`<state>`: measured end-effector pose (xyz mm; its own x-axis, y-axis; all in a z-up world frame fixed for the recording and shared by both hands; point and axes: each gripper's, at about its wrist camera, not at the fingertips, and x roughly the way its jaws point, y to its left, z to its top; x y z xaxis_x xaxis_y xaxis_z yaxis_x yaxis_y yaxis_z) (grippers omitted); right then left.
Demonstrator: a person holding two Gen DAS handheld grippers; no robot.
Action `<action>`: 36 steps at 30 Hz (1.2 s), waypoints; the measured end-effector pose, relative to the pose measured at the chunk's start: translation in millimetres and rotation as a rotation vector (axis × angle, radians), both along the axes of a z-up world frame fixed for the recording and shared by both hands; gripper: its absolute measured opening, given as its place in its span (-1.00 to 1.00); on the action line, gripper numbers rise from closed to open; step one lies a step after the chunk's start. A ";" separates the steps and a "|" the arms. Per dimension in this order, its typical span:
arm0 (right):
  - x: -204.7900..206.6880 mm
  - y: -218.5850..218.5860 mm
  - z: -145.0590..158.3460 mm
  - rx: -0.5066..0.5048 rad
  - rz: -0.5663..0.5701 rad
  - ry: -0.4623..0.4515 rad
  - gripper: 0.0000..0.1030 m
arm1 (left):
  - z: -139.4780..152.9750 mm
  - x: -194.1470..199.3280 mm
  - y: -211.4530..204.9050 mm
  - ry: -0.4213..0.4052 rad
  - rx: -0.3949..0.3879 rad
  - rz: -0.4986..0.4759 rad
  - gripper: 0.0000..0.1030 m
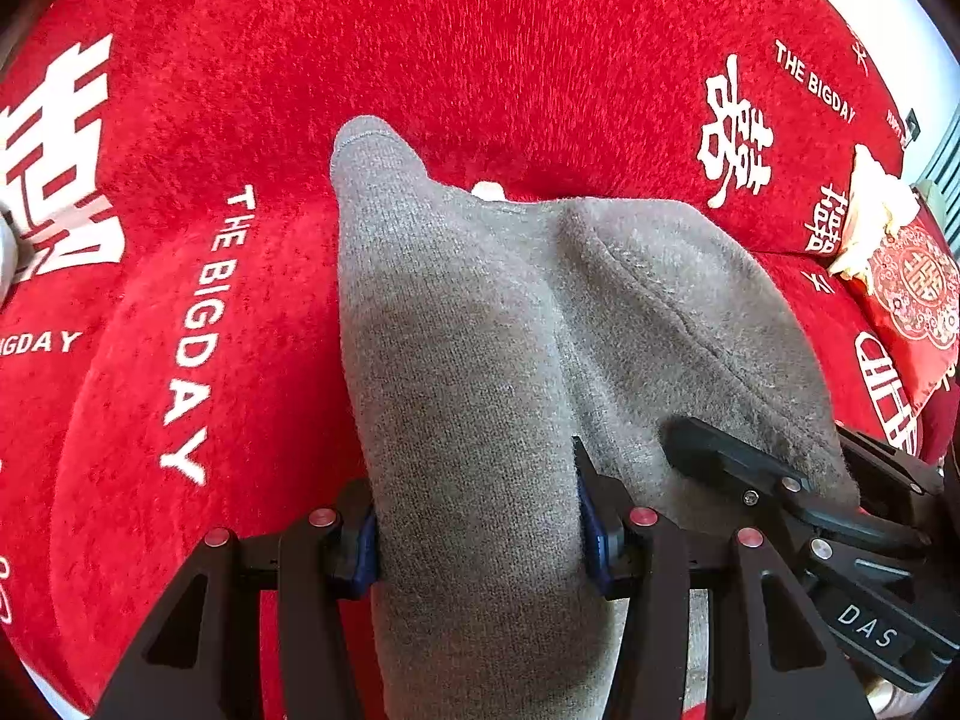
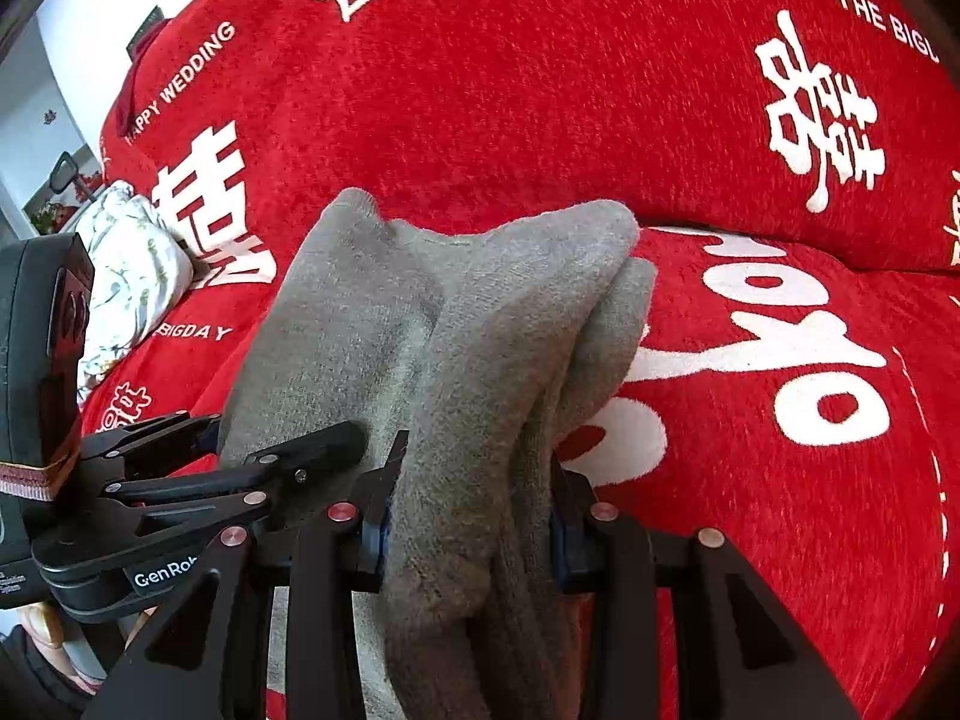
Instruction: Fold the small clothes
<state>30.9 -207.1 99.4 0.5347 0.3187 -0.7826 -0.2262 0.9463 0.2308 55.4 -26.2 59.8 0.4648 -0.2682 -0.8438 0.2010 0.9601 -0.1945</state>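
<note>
A grey knitted garment (image 1: 468, 324) hangs off both grippers above a red sofa cover (image 1: 420, 30). My left gripper (image 1: 477, 531) is shut on one bunched edge of it; the blue pads press the cloth from both sides. In the right wrist view my right gripper (image 2: 471, 531) is shut on a thick folded bundle of the same grey garment (image 2: 480, 312). The two grippers sit close side by side: the right gripper (image 1: 798, 498) shows at the lower right of the left wrist view, and the left gripper (image 2: 252, 468) at the lower left of the right wrist view.
The red sofa cover (image 2: 540, 90) carries white characters and lettering. A red patterned cushion (image 1: 912, 294) lies at the right edge of the left wrist view. A white floral pillow (image 2: 126, 276) rests at the left in the right wrist view. A person's hand (image 2: 42, 636) shows at the lower left.
</note>
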 end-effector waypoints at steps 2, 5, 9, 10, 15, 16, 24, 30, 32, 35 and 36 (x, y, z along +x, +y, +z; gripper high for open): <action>-6.1 3.2 1.3 -0.004 -0.001 -0.009 -0.22 | 1.2 -6.0 2.6 -0.010 0.006 -0.001 0.02; -16.6 9.2 3.4 -0.019 -0.003 -0.028 -0.22 | 2.8 -15.5 5.4 -0.025 0.014 -0.002 0.02; -29.9 16.0 5.9 -0.037 -0.010 -0.049 -0.22 | 4.6 -26.9 7.6 -0.042 0.028 -0.004 0.02; -32.8 17.0 6.5 -0.034 -0.013 -0.052 -0.22 | 5.2 -29.4 8.5 -0.044 0.027 -0.005 0.02; -46.8 19.2 9.1 -0.018 -0.020 -0.064 -0.22 | 9.6 -44.0 11.2 -0.062 0.033 0.001 0.02; -49.5 19.8 9.9 -0.018 -0.019 -0.067 -0.22 | 10.3 -46.5 11.1 -0.066 0.033 0.002 0.02; -71.7 21.5 10.1 -0.015 -0.019 -0.084 -0.22 | 11.8 -68.3 14.0 -0.084 0.044 0.001 0.02; -82.5 21.9 8.8 -0.005 -0.023 -0.087 -0.22 | 12.0 -79.1 15.7 -0.088 0.054 -0.003 0.02; -84.4 23.4 7.9 -0.005 -0.023 -0.086 -0.22 | 10.6 -81.2 16.7 -0.086 0.054 -0.001 0.02; -86.8 24.6 5.1 -0.008 -0.022 -0.084 -0.22 | 7.3 -83.8 17.9 -0.083 0.056 -0.003 0.02; -87.2 24.6 4.2 -0.009 -0.022 -0.083 -0.22 | 6.2 -84.9 17.9 -0.082 0.057 -0.004 0.02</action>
